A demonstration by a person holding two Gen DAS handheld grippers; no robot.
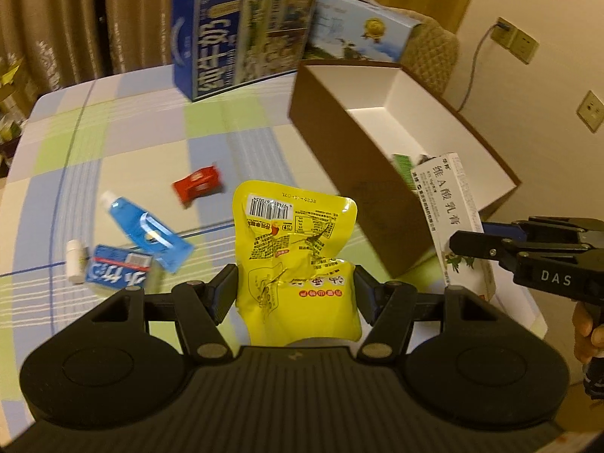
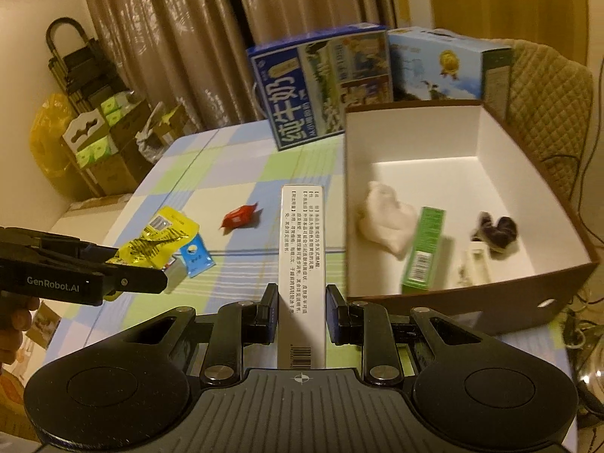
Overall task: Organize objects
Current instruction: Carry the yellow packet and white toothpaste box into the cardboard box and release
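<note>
While left claw (image 1: 296,290) clamps yellow pouch (image 1: 298,249), right claw (image 2: 301,313) clamps white carton (image 2: 302,264); only right view shows box (image 2: 558,204) contents.

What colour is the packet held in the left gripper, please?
Bright yellow, with red and black print; the packet shows best in the left wrist view.

You have a yellow snack pouch (image 1: 294,256) with red and black print, and a white carton (image 2: 302,264) with black lettering. The tablecloth (image 1: 132,143) is checked in pale blue, green and cream. The open box (image 2: 528,173) is brown outside, white inside, with a green packet (image 2: 422,253) in it. On the cloth lie a red sachet (image 1: 197,187) and a blue tube (image 1: 147,232).
</note>
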